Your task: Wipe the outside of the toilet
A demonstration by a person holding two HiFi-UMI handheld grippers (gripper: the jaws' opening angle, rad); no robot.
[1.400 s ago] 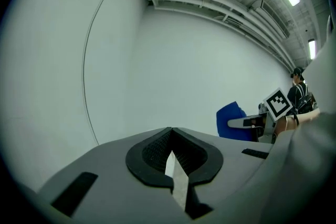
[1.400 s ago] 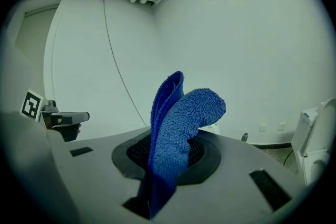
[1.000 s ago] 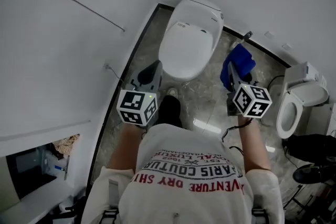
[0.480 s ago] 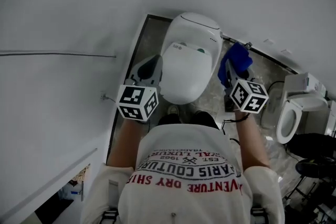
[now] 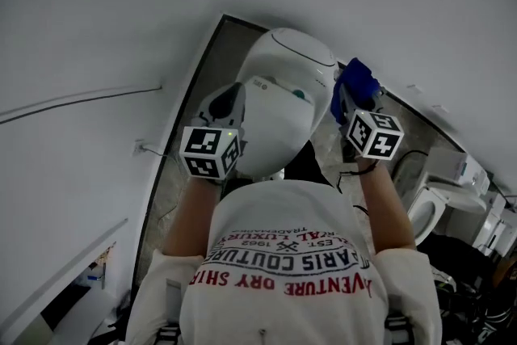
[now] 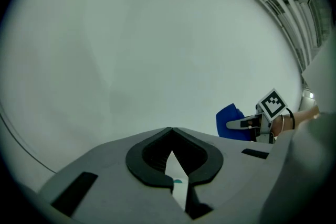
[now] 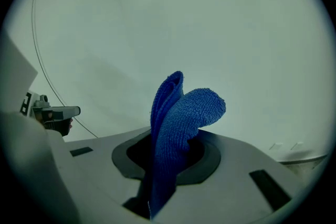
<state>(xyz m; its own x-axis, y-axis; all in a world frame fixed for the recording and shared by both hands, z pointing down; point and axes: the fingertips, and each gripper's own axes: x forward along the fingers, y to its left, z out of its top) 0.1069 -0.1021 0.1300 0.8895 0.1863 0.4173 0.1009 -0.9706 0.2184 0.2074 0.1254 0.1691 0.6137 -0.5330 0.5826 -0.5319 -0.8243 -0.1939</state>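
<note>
The white toilet (image 5: 279,97) with its lid down stands ahead of me, against the white wall. My left gripper (image 5: 233,97) hovers at the toilet's left side, jaws shut with nothing between them; in the left gripper view the left gripper (image 6: 170,132) points at the bare wall. My right gripper (image 5: 349,97) is at the toilet's right side, shut on a folded blue cloth (image 5: 355,79). In the right gripper view the blue cloth (image 7: 181,118) sticks up out of the right gripper (image 7: 167,147). The cloth does not visibly touch the toilet.
A second white toilet (image 5: 432,206) with its seat open stands at the right, with dark gear (image 5: 477,254) beyond it. A thin cable (image 5: 81,99) runs along the white wall on the left. A strip of marbled floor (image 5: 161,198) shows beside the toilet.
I have moved closer to the toilet, and both grippers have risen and gone forward to flank its lid. The blue cloth stays in the right gripper.
</note>
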